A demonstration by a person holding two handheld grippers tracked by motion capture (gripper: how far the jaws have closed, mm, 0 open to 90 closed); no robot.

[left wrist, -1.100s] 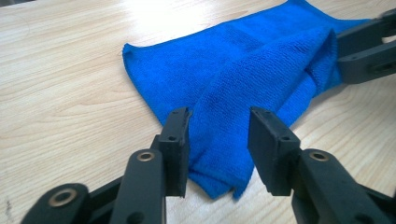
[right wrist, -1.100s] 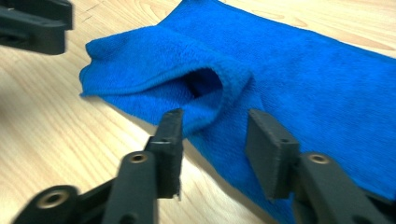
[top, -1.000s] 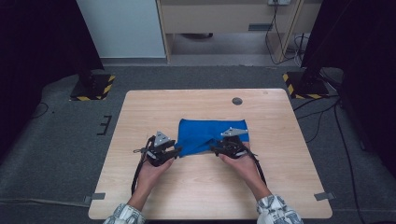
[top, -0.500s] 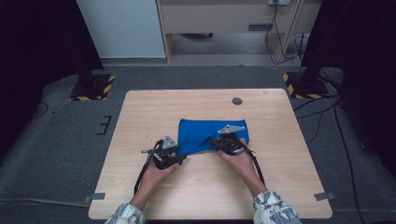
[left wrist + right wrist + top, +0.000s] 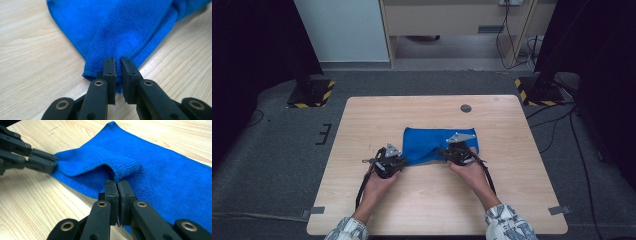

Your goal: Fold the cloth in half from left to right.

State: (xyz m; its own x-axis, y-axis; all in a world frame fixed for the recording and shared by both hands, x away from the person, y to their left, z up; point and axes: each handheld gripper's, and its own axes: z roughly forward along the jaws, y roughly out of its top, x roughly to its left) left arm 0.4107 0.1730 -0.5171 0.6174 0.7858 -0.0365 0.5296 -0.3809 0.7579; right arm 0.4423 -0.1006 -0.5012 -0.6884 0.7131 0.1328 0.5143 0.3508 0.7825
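A blue cloth [image 5: 432, 141] lies folded on the wooden table [image 5: 512, 200], a little behind its middle. My left gripper [image 5: 403, 161] is at the cloth's near left corner. Its jaws have just been closing, and in the left gripper view they [image 5: 118, 62] pinch the blue cloth [image 5: 125, 30] at its hem, raising it off the wood. My right gripper [image 5: 443, 152] is at the near edge farther right. There it [image 5: 117, 182] is shut on a raised fold of the cloth [image 5: 160, 170]. The left gripper [image 5: 51, 163] also shows in that view, holding the corner.
A small dark round disc [image 5: 466, 108] sits near the table's far edge. Beyond the table stand two bases with yellow-black stripes [image 5: 312, 95] [image 5: 537, 92] and a wooden cabinet [image 5: 447, 20]. Bare wood lies in front of both hands.
The left gripper has edged toward the cloth and closed on its near left corner. The cloth's near edge is now bunched up between the two grippers. The right hand has stayed put.
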